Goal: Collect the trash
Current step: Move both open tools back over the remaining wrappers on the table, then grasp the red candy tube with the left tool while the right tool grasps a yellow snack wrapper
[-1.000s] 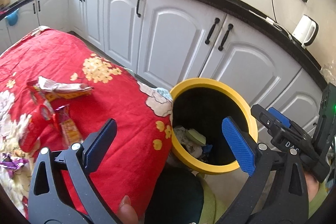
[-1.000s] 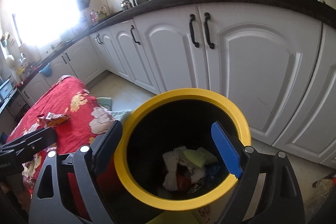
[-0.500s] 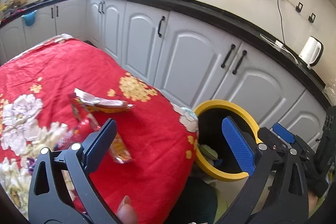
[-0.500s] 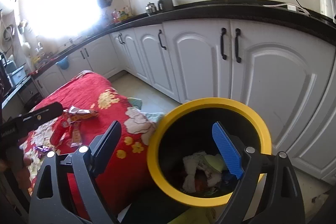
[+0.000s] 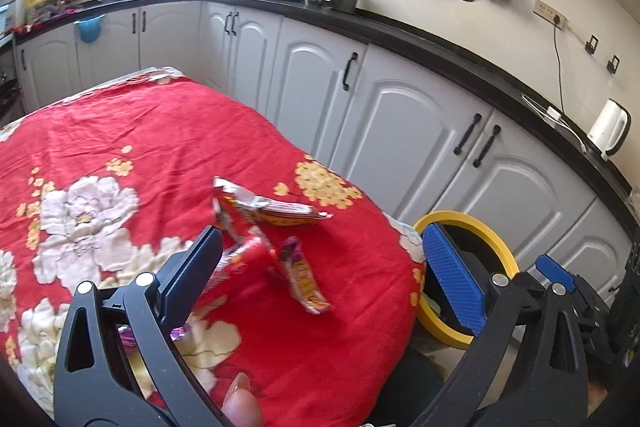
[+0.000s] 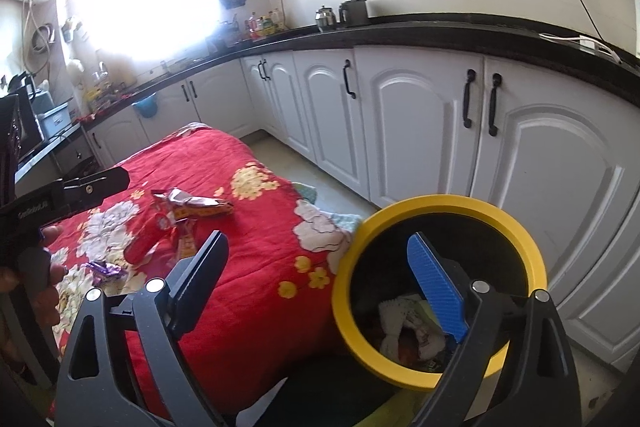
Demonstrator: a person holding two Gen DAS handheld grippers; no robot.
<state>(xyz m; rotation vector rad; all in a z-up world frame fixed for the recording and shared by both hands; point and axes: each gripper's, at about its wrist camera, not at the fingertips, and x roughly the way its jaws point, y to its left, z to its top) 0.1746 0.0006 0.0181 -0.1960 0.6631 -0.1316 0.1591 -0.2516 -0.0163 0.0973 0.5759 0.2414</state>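
We have pulled back and up since a second ago: the red floral cloth (image 5: 168, 147) on the worktop now fills far more of the left view, and the yellow-rimmed bin (image 6: 440, 205) sits lower right instead of centre. Our left gripper (image 5: 320, 263) hangs over the wrappers, jaws wide apart, empty. Our right gripper (image 6: 320, 275) is spread too, holding nothing, above the bin's near edge. Inside the bin lies crumpled trash (image 6: 404, 323), white and greenish bits, partly hidden by the blue pad. On the cloth, snack wrappers (image 5: 276, 211) cluster together; a purple wrapper (image 6: 105, 269) lies apart, nearly hidden behind the left gripper.
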